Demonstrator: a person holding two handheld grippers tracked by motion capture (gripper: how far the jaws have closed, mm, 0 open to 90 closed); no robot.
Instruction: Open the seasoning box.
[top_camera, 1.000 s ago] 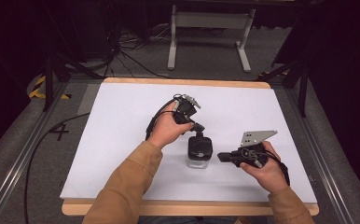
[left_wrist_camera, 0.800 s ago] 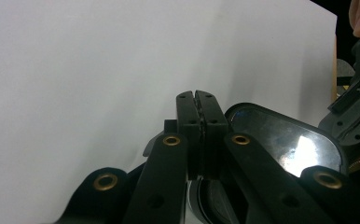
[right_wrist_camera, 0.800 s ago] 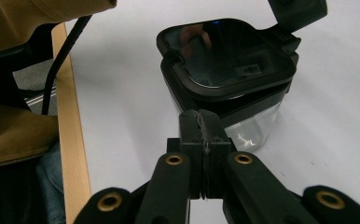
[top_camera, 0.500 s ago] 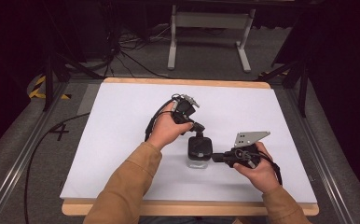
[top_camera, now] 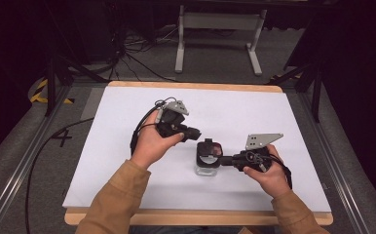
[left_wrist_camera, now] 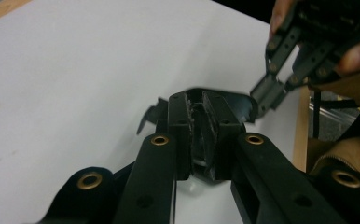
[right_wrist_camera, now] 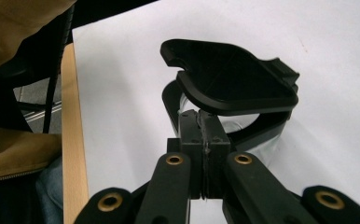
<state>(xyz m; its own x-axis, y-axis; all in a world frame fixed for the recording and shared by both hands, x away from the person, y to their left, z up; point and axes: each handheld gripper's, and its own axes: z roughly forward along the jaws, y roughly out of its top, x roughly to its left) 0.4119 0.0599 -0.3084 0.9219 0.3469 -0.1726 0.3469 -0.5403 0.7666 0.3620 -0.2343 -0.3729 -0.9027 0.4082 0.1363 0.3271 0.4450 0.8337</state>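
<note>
Centrally, a small clear container (top_camera: 207, 163) with a black rim and a hinged black lid (top_camera: 211, 146) is standing on the white tabletop (top_camera: 283, 122), somewhat nearer the person's edge than the far edge. The lid is standing open, tilted up over the mouth. The right claw (top_camera: 223, 160) is reaching in from the container's right side, and in the right gripper view its jaws are pressing together on the black rim (right_wrist_camera: 201, 119) just below the raised lid (right_wrist_camera: 234, 79). The left claw (top_camera: 196, 133) is lying just beside the container on the far-left side; in the left gripper view its jaws are pinching a dark edge of the container (left_wrist_camera: 201, 100), though which part is unclear. The right claw (left_wrist_camera: 269, 91) is showing there too, touching the same piece.
</note>
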